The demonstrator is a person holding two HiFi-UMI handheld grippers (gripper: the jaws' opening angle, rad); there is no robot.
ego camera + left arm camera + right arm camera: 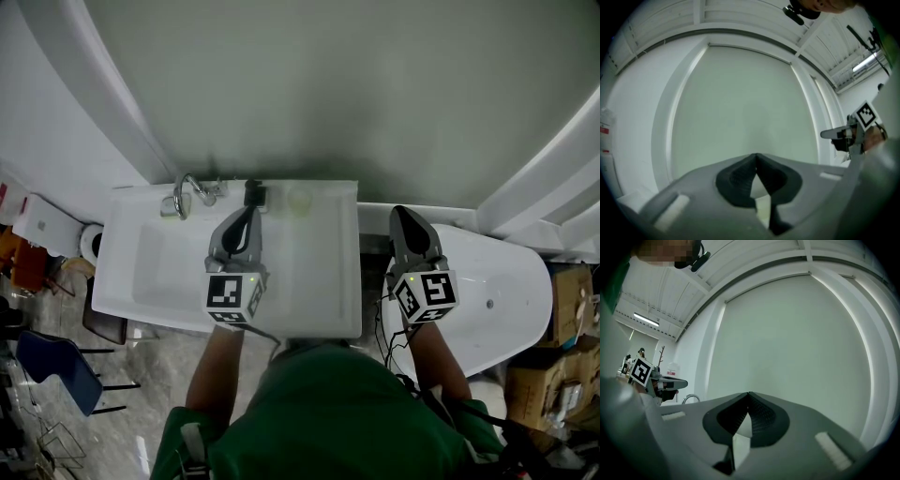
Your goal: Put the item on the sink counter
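- Dark item, small and blocky, sits at the back edge of the sink bench, just right of the tap. Nothing has hold of it.
- Closest to the camera is the person's green top, with both forearms reaching forward out of it.
- Left tool is held over the white basin. Its own view shows the dark ribbed pads pressed tip to tip, fully closed with nothing between them.
- From above, its tip lands just short of the dark item. Can't tell how high it is over the bench, and its camera sees only wall.
- Right tool is level with the left one, off past the bench's right edge over the rim of a white bathtub. Its pads meet at the tip too, so it's closed and empty.
- Each tool shows at the edge of the other's view, marker cube and all, well apart.
- Farther back on the bench, the chrome tap curves over the basin's back corner. A pale round thing lies right of the dark item. Can't make out what it is.
- Behind everything is a plain pale green wall panel in white framing.
- Off to the sides on the floor are a blue chair on the left and cardboard boxes on the right.
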